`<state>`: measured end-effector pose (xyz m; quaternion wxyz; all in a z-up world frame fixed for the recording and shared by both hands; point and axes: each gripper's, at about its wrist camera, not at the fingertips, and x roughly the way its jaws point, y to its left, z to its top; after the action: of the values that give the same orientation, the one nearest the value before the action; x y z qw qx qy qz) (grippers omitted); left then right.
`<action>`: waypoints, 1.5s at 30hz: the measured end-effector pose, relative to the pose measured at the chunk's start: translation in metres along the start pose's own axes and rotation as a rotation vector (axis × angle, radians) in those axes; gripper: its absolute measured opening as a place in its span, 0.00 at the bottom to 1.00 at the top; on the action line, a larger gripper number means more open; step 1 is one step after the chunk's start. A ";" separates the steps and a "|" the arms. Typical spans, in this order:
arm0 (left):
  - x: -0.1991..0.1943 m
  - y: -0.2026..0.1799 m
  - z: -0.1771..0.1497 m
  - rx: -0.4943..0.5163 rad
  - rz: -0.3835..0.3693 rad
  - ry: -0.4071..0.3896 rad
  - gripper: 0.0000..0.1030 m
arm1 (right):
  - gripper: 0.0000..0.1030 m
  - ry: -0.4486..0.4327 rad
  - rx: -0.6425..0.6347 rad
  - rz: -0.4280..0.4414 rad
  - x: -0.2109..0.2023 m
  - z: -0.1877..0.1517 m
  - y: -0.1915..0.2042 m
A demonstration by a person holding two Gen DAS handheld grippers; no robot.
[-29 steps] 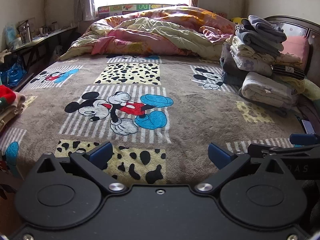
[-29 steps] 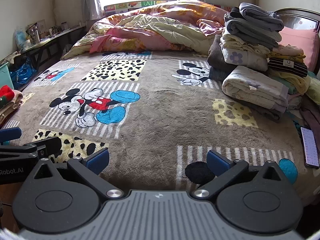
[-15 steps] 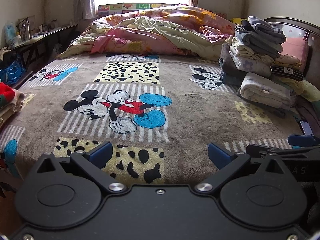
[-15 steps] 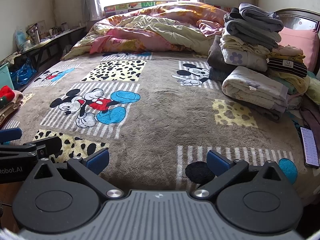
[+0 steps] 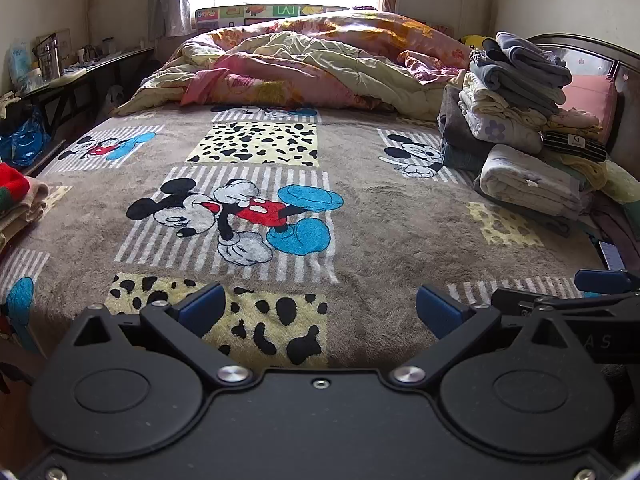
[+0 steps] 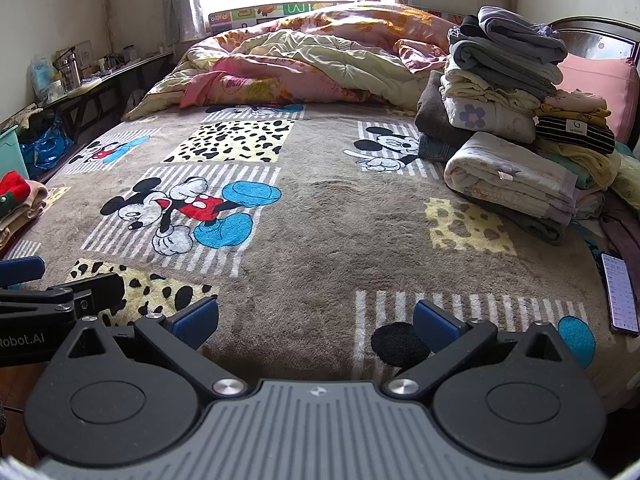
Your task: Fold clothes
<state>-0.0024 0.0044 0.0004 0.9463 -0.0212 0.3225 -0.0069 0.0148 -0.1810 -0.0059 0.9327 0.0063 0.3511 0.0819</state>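
A: How do the tongs stand?

B: The left gripper (image 5: 318,307) and the right gripper (image 6: 316,322) are both spread wide and empty, hanging side by side over the near edge of the blanket (image 6: 320,224). Neither touches cloth.

A: Why there?

B: Probably because the middle of the bed is bare, a flat place to lay a garment out.

A: And the clothes?

B: A folded stack (image 6: 508,76) sits at the right by the headboard (image 6: 600,36), seemingly done. A small pile (image 5: 16,200) lies at the left edge; whether it is folded is hard to tell, being half out of view.

A: Anything in the way?

B: A phone (image 6: 620,294) lies near the right gripper.
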 end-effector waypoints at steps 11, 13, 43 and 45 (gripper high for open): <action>-0.002 0.000 0.000 -0.007 -0.001 0.002 0.99 | 1.00 0.000 -0.005 0.000 -0.001 0.002 -0.001; -0.002 0.000 0.000 -0.008 0.000 0.003 1.00 | 1.00 -0.001 -0.007 0.000 -0.001 0.002 -0.001; 0.035 -0.006 -0.008 -0.060 0.030 0.041 1.00 | 1.00 0.023 -0.028 -0.004 0.029 -0.001 -0.007; 0.041 -0.009 -0.010 -0.069 0.036 0.048 1.00 | 1.00 0.043 -0.015 0.002 0.037 -0.004 -0.012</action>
<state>0.0244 -0.0057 -0.0324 0.9370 -0.0479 0.3453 0.0210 0.0413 -0.1874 -0.0344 0.9249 -0.0018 0.3703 0.0857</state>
